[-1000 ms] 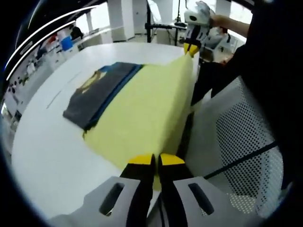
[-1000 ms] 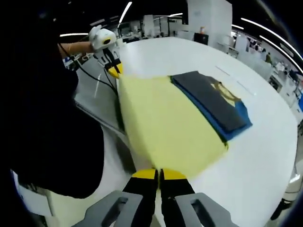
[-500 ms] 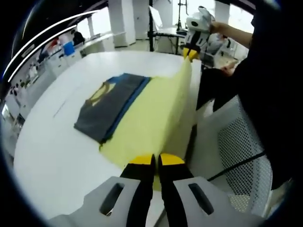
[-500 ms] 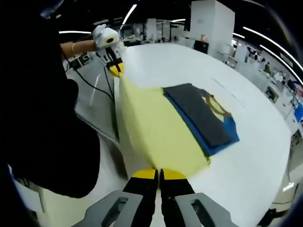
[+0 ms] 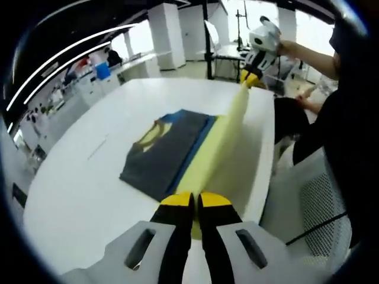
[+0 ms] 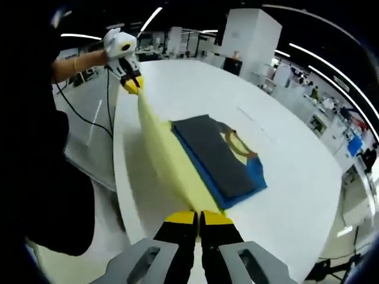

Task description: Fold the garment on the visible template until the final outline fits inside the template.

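We see both grippers, left [image 5: 195, 204] and right [image 6: 198, 220], fingers pinching the yellow-blue-grey folded fabric garment [image 5: 177, 151] lifted off the white desk [image 5: 77, 177].

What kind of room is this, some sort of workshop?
It looks like a big open lab or workroom. A wide white table holds a yellow garment, white pillars stand behind, and shelves or benches of equipment line the wall under strip lights.
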Tool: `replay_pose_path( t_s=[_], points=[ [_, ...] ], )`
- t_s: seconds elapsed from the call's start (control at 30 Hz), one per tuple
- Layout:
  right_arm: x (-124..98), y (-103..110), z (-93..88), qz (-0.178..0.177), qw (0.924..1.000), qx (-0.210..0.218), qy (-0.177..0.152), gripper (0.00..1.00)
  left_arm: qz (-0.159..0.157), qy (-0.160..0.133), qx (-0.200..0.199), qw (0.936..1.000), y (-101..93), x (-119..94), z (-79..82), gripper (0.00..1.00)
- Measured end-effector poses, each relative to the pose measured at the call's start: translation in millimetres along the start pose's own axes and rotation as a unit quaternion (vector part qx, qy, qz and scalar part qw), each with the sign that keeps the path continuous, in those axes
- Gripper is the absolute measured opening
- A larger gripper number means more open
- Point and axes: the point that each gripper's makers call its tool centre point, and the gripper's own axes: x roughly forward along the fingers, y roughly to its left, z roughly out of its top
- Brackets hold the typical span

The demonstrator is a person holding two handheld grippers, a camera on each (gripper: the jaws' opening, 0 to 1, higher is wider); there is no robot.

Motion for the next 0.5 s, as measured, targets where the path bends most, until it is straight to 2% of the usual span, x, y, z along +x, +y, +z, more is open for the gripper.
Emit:
replay_pose_path(
  t_s=[0.17, 0.5],
  points=[
    [-0.8, -23.6, 15.2, -0.042, 0.9987, 0.010, -0.026, 0.00, 0.029, -0.018, -0.007, 0.9994, 23.2, 4.0, 11.7, 0.01],
    [7.1, -59.5, 28.1, -0.088, 0.9956, 0.003, -0.031, 0.00, 0.097, -0.046, 0.001, 0.9942, 65.2, 14.4, 41.2, 0.01]
  ],
)
